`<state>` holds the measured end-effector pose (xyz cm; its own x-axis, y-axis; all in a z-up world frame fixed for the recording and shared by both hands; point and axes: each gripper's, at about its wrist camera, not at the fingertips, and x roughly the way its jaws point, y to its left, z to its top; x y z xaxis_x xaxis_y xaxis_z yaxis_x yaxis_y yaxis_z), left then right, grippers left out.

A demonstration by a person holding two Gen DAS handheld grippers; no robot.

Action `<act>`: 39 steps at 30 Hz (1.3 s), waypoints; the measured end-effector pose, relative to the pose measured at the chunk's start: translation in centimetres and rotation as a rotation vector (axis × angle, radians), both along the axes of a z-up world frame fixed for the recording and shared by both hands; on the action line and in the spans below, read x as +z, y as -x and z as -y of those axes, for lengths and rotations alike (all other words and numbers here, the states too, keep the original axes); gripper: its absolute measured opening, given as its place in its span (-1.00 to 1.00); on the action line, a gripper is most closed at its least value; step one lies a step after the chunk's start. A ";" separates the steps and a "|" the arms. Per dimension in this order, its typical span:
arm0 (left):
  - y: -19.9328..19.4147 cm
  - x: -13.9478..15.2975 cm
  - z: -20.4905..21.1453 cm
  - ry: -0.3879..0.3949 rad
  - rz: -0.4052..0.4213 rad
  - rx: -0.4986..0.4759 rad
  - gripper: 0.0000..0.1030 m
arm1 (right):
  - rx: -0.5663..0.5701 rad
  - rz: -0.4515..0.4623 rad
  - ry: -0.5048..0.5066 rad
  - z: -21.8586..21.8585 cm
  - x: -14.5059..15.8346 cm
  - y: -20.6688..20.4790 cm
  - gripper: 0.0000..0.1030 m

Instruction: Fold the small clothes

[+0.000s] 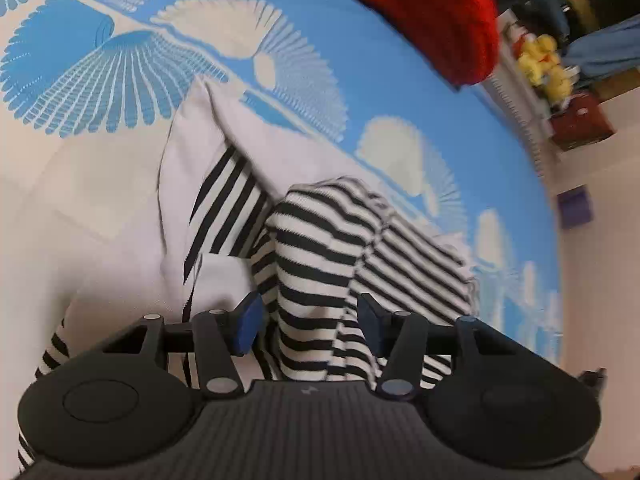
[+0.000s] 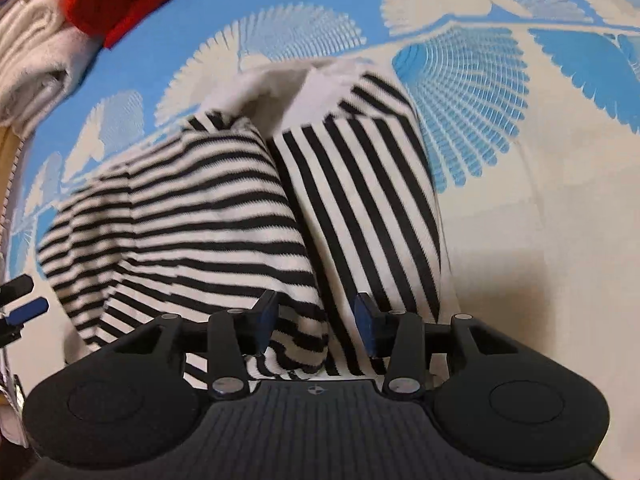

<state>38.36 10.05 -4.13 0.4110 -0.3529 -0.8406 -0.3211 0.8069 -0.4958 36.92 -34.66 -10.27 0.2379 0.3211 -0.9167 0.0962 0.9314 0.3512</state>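
Blue-padded jaws of the left gripper [image 1: 310, 322] stand spread, with a ridge of the black-and-white striped knit garment [image 1: 320, 264] running up between them; the pads do not press on it, so the cloth looks let go rather than pinched. The right gripper [image 2: 316, 322] shows the same: its jaws are parted, striped cloth bunched between and below them, with a gap on either side of the fold.

Both grippers point steeply down at the near edge of the garment, which suggests that a fold has been laid over and the hold dropped so the cloth can settle. The garment lies half-folded and heaped on the bed, one panel with stripes running away from the camera, another with stripes across, and a plain white part [image 2: 288, 80] showing at the far end. It is not yet flat or squared, so I judge the fold unfinished.

Under it spreads a blue-and-cream bedspread with a fan print [image 1: 100, 60]. A red knitted piece [image 1: 432, 12] lies further up the bed, well apart from the striped one, and in the right wrist view cream folded towels [image 2: 32, 60] are stacked beside it.

No basket or box for the clothes shows. Off the bed, a dark red box [image 1: 582, 120] sits on the floor with yellow soft toys [image 1: 544, 64] near it; what it contains I cannot tell.
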 end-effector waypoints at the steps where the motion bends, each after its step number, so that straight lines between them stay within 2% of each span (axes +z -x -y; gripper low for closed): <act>1: -0.3 -0.5 0.3 -0.005 -0.012 0.006 -0.11 | 0.004 -0.005 0.007 -0.2 -0.3 -0.1 -0.29; 2: -0.6 -0.9 0.5 0.002 -0.018 0.006 -0.35 | 0.002 -0.004 0.008 -0.3 -0.4 -0.2 -0.68; 3: -1.0 -1.2 0.8 0.012 -0.019 0.000 -0.90 | -0.006 0.001 -0.001 -0.4 -0.4 -0.4 -0.85; 4: -1.4 -1.3 1.0 0.014 -0.006 -0.004 -0.98 | -0.019 0.013 -0.014 -0.4 -0.1 -0.5 -0.95; 5: -1.6 -0.8 1.2 0.013 0.031 -0.007 -0.98 | -0.039 0.041 -0.039 -0.2 0.5 -0.5 -0.95; 6: -1.6 0.2 1.0 0.013 0.099 -0.002 -0.98 | -0.070 0.089 -0.086 0.1 1.3 -0.7 -0.95; 8: -0.7 3.2 -0.4 0.038 0.309 0.058 -0.98 | -0.166 0.235 -0.264 1.4 3.5 -0.8 -0.96; 10: 0.6 6.4 -1.4 0.035 0.509 0.060 -0.98 | -0.239 0.402 -0.423 2.8 5.8 -0.3 -0.96; 11: 1.3 7.4 -1.7 0.017 0.560 0.033 -0.98 | -0.253 0.468 -0.455 3.3 6.7 0.1 -0.96; 12: 1.6 7.7 -1.8 0.018 0.559 0.005 -0.98 | -0.257 0.507 -0.459 3.7 7.2 0.3 -0.96; 13: 1.7 7.3 -1.9 0.031 0.510 -0.038 -0.98 | -0.253 0.502 -0.444 3.9 7.1 0.4 -0.96; 14: 1.6 6.3 -1.7 0.025 0.411 -0.098 -0.98 | -0.238 0.458 -0.410 4.0 6.6 0.2 -0.96; 16: 1.8 2.4 -0.8 -0.083 0.126 -0.219 -0.98 | -0.170 0.256 -0.252 3.5 3.7 -0.3 -0.96; 17: 2.4 0.5 -0.7 -0.119 0.031 -0.249 -0.98 | -0.155 0.149 -0.174 3.4 1.9 -0.3 -0.96; 18: 2.9 -1.0 -0.6 -0.128 -0.020 -0.267 -0.98 | -0.141 0.027 -0.095 3.4 -0.3 0.0 -0.95; 19: 3.3 -1.8 -0.6 -0.134 -0.040 -0.290 -0.97 | -0.126 -0.041 -0.071 3.4 -1.7 0.4 -0.95; 20: 3.6 -1.9 -0.5 -0.150 -0.039 -0.315 -0.97 | -0.113 -0.065 -0.078 3.2 -2.5 0.8 -0.94; 23: 3.5 -1.3 -1.1 -0.186 -0.051 -0.302 -0.89 | -0.017 -0.027 -0.023 1.9 -1.4 1.1 -0.90; 25: 3.6 -0.2 -2.0 -0.208 -0.013 -0.257 -0.55 | -0.006 -0.002 0.008 1.6 -0.3 1.1 -0.83; 27: 3.8 1.3 -2.8 -0.184 0.071 -0.209 -0.38 | -0.001 0.072 0.045 1.0 1.2 1.1 -0.77; 28: 3.9 2.0 -2.7 -0.181 0.119 -0.199 -0.38 | 0.006 0.116 0.060 0.7 2.0 1.1 -0.70; 30: 3.6 2.8 -1.5 -0.187 0.198 -0.237 -0.39 | 0.022 0.198 0.062 -0.1 3.0 1.1 -0.66; 32: 3.4 2.8 -0.1 -0.186 0.213 -0.286 -0.39 | 0.062 0.251 0.029 -0.6 3.7 0.9 -0.66; 35: 2.8 0.5 2.1 -0.243 0.157 -0.352 -0.39 | 0.124 0.255 0.006 -2.2 3.4 0.5 -0.65; 37: 2.5 -2.4 2.8 -0.338 0.037 -0.372 -0.39 | 0.163 0.144 0.031 -3.1 1.3 0.2 -0.56; 39: 2.4 -4.9 2.5 -0.424 -0.087 -0.375 -0.37 | 0.190 0.035 0.096 -3.7 -1.0 0.3 -0.57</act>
